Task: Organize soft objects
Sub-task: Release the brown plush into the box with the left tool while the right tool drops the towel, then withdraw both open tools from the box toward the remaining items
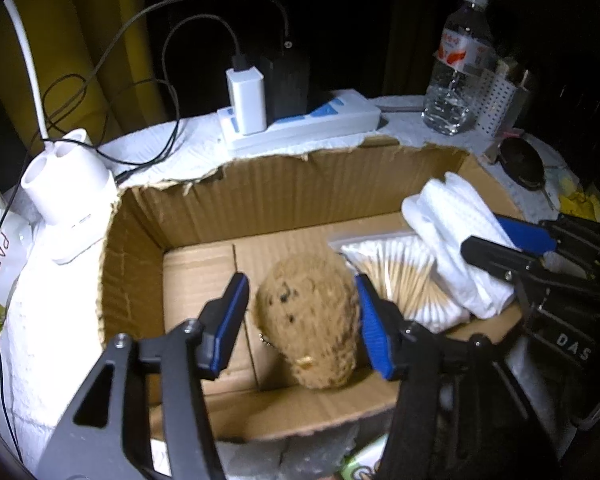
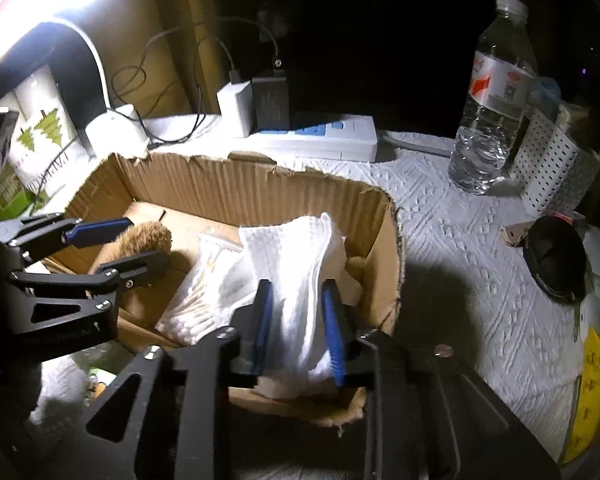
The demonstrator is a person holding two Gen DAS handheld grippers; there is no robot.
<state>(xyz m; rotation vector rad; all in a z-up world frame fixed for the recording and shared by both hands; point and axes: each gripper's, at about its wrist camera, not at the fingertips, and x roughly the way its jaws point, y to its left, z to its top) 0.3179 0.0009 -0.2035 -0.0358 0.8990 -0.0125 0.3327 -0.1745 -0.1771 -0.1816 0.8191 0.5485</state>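
White embossed paper covers the table (image 2: 480, 240) in a dark room. Centre frame, a torn corrugated cardboard box (image 1: 260, 196) holds a fuzzy brown plush toy (image 1: 312, 320), bagged cotton swabs (image 1: 396, 276) and a folded white cloth (image 2: 300, 272). Left gripper (image 1: 300, 320) fingers stand apart around the toy, clear of it; right gripper (image 2: 300, 320) fingers stand loosely apart around the cloth.

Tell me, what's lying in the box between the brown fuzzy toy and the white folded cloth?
A clear pack of cotton swabs, wedged between the toy and the cloth; clearest in the left wrist view.
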